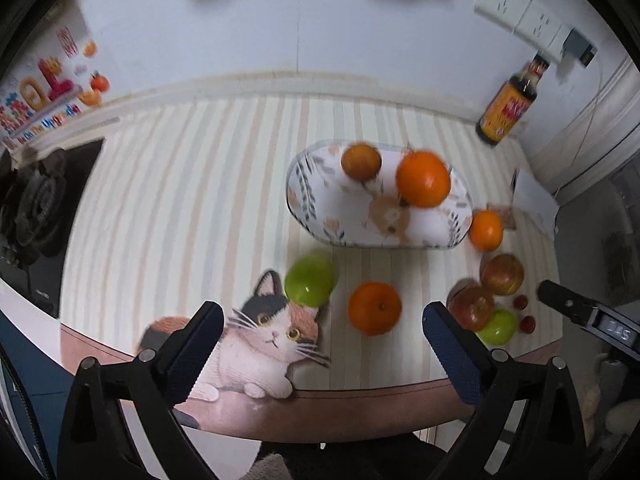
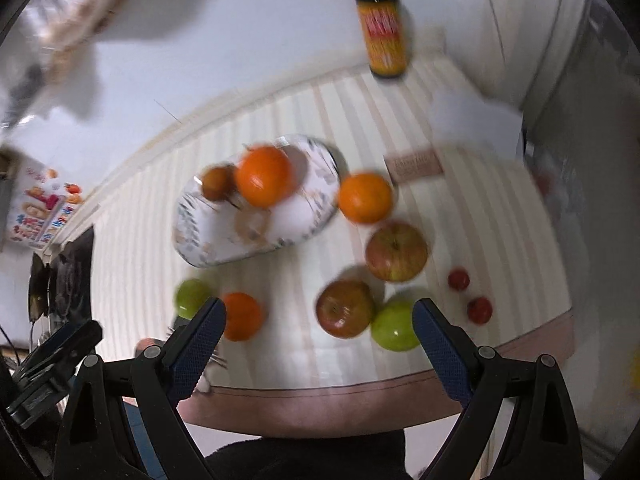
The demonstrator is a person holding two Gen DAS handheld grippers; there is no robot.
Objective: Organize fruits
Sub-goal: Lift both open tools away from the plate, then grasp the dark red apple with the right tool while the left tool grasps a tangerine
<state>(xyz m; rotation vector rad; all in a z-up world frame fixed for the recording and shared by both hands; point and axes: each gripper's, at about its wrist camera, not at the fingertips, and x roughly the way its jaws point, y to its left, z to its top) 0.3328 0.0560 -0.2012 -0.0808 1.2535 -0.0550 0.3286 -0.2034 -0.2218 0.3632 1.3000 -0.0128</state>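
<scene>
An oval patterned plate [image 1: 340, 216] [image 2: 216, 240] lies on the striped mat and holds a big orange [image 1: 423, 178] [image 2: 264, 176] and a smaller, darker one [image 1: 361, 161] [image 2: 216, 182]. Loose on the mat are an orange [image 1: 375, 308], a green apple [image 1: 311, 280], another orange [image 2: 365, 198], two red apples [image 2: 397, 251] [image 2: 346, 308], a second green apple [image 2: 394, 326] and two small red fruits [image 2: 458, 279]. My left gripper [image 1: 323, 311] hangs open above the near orange and green apple. My right gripper [image 2: 319, 307] is open above the nearer red apple, holding nothing.
A dark sauce bottle [image 1: 508, 100] [image 2: 384, 32] stands at the back right by the wall. A gas hob [image 1: 40, 208] lies to the left of the mat. The mat's cat picture [image 1: 272, 332] sits at the table's front edge. Wall sockets [image 1: 520, 8] are above the bottle.
</scene>
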